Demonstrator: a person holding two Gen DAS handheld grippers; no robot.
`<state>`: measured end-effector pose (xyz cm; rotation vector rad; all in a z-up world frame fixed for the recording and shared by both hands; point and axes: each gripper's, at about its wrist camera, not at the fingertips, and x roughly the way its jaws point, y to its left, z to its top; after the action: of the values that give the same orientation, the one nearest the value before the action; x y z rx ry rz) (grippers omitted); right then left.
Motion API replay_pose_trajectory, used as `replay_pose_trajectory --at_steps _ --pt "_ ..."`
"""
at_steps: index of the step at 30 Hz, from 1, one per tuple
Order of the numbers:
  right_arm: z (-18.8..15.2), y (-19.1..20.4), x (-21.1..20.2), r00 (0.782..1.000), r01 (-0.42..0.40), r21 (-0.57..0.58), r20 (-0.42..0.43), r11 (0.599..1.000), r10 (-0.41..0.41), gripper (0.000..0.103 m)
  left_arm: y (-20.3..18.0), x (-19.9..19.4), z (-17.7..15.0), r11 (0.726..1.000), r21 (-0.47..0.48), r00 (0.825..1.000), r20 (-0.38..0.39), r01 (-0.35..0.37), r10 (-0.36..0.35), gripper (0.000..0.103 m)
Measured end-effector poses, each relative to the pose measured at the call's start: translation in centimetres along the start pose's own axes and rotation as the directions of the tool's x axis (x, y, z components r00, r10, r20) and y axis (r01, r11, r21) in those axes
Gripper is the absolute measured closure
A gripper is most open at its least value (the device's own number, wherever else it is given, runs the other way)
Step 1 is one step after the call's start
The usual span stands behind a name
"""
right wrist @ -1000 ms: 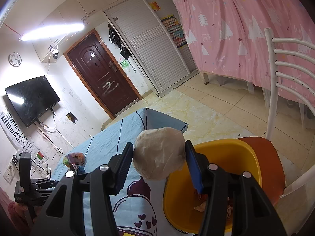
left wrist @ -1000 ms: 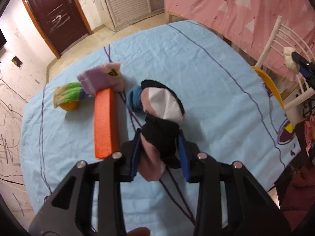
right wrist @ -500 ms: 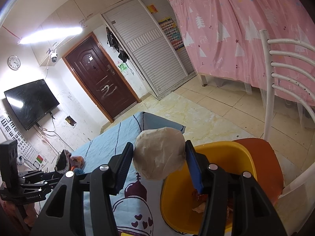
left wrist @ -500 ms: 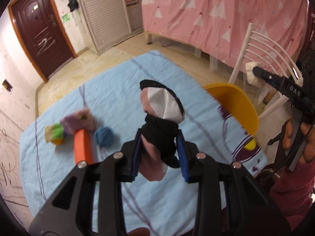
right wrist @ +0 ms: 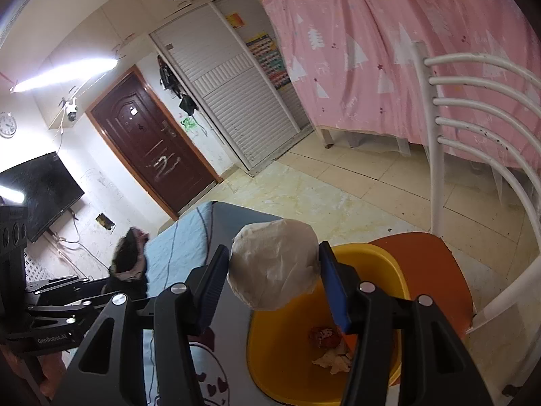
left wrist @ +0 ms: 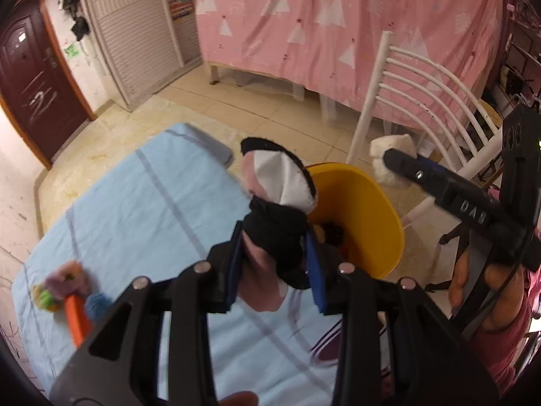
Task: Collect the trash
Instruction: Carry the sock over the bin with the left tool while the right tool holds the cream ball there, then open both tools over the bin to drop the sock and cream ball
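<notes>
My left gripper [left wrist: 275,247] is shut on a black, pink and white cloth bundle [left wrist: 280,182], held in the air over the near rim of the yellow bin [left wrist: 368,196]. The right wrist view shows that bundle [right wrist: 130,257] at the left, above the table edge. My right gripper [right wrist: 274,270] is shut on a crumpled white paper ball [right wrist: 274,264] just above the yellow bin [right wrist: 385,260]. A red wrapper and paper scraps [right wrist: 326,338] lie inside the bin. In the left wrist view the paper ball [left wrist: 389,155] hangs beyond the bin's far rim.
The bin stands on an orange chair seat [right wrist: 422,253] with a white slatted back [right wrist: 473,128]. A table with a light blue cloth [left wrist: 142,209] holds an orange block [left wrist: 76,318], a blue ball [left wrist: 98,304] and pink and green bits [left wrist: 61,284]. Behind are a pink curtain [left wrist: 321,34] and tiled floor.
My left gripper has carried the cloth bundle right, from above the table's middle to the yellow bin. The right gripper and its paper ball have barely shifted.
</notes>
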<state>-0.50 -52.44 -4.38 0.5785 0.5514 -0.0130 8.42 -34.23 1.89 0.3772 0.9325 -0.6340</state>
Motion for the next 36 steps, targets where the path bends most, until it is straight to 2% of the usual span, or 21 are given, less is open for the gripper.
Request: replay_pose_trajectory --at_steps 9,12,13,14,18,28,36 --pt "0.2 -2.0 -0.2 1.0 0.015 0.046 0.011 0.999 -0.016 0.055 -3.8 2.6 2.1 0.999 0.027 0.999 -0.025 0.031 -0.03 0.066" --pt "0.3 -2.3 -0.4 1.0 0.016 0.062 0.018 0.998 -0.017 0.054 -4.1 3.1 2.4 0.999 0.023 0.998 -0.035 0.047 -0.046 0.058" --pt "0.3 -2.5 -0.5 1.0 0.016 0.065 0.021 0.998 -0.017 0.054 -4.1 3.1 2.5 0.999 0.018 0.998 -0.032 0.045 -0.045 0.049" --pt "0.3 -2.5 -0.6 1.0 0.017 0.067 0.024 0.998 -0.018 0.054 -4.2 3.2 2.6 0.999 0.014 0.998 -0.031 0.048 -0.048 0.046" --pt "0.3 -2.4 -0.6 1.0 0.013 0.066 0.027 0.998 -0.015 0.054 -4.1 2.8 2.5 0.999 0.015 0.999 -0.022 0.037 -0.037 0.046" --pt "0.3 0.1 -0.1 1.0 -0.023 0.018 0.014 1.0 0.023 0.053 -1.0 -0.2 1.1 0.999 -0.039 0.999 0.018 0.032 -0.031 0.046" --pt "-0.3 3.2 1.8 0.999 -0.036 -0.039 -0.037 0.999 0.034 0.051 5.0 -3.3 -0.8 0.991 -0.131 0.998 0.05 -0.035 0.042 0.045"
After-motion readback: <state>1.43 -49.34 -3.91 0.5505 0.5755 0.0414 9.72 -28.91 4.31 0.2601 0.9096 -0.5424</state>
